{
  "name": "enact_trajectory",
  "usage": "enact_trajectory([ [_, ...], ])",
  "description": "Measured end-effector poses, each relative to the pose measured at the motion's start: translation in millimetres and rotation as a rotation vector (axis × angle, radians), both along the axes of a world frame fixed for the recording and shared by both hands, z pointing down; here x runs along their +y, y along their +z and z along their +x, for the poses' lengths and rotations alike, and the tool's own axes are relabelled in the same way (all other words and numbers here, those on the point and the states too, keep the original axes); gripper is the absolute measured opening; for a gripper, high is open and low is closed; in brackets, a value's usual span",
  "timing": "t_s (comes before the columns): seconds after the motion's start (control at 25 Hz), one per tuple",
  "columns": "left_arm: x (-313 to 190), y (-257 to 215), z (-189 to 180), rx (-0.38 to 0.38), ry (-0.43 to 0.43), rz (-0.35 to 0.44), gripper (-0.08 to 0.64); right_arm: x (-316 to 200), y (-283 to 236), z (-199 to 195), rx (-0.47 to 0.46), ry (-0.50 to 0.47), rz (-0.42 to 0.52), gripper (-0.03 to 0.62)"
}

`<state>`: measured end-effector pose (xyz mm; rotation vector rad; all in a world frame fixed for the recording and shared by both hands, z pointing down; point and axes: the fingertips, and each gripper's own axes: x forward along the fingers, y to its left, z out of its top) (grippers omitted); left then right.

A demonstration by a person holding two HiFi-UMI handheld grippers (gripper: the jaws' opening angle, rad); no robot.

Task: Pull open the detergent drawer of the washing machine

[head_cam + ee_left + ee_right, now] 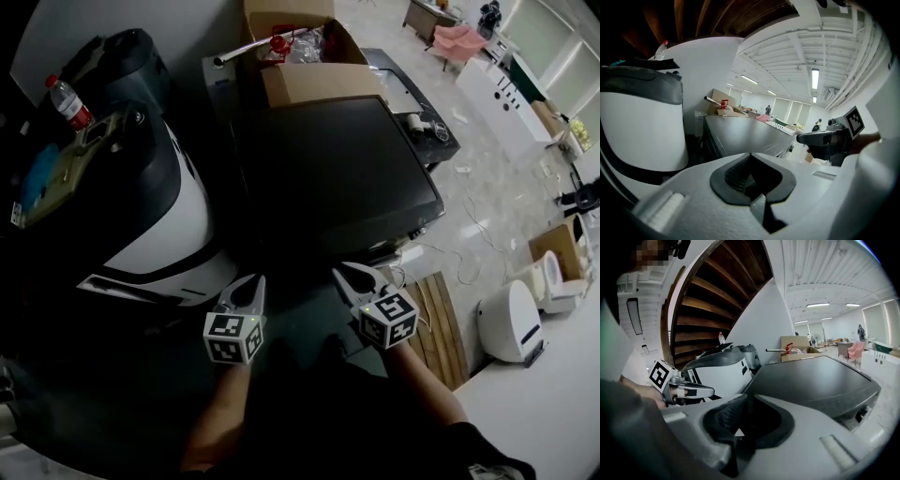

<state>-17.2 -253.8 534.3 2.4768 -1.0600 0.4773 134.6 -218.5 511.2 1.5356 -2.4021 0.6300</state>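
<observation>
Left gripper (251, 281), right gripper (345, 275): pale grey claws, dark ribbed pads (737, 172) inside. Behind each claw, cube (232, 337) with black-and-white square markers. Dark sleeve (473, 448) behind right cube.

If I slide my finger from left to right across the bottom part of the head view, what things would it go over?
left gripper → right gripper → wooden slatted board → white rounded appliance

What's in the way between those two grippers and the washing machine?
Nothing visible. The left gripper and right gripper hover at the near edge of the dark-topped washing machine, with only air between. The machine's front is hidden from these views.
</observation>
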Motion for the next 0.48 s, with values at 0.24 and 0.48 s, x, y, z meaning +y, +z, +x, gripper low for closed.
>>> enact_trajectory([
  [0.24,6,21,11,-0.040,-0.047,-0.007,0.009,8,20,9,0.007,-0.083,-0.016,0.060],
  [0.48,13,47,17,-0.078,-0.138,-0.061,0.009,17,45,35,-0.005,-0.153,-0.056,0.103],
])
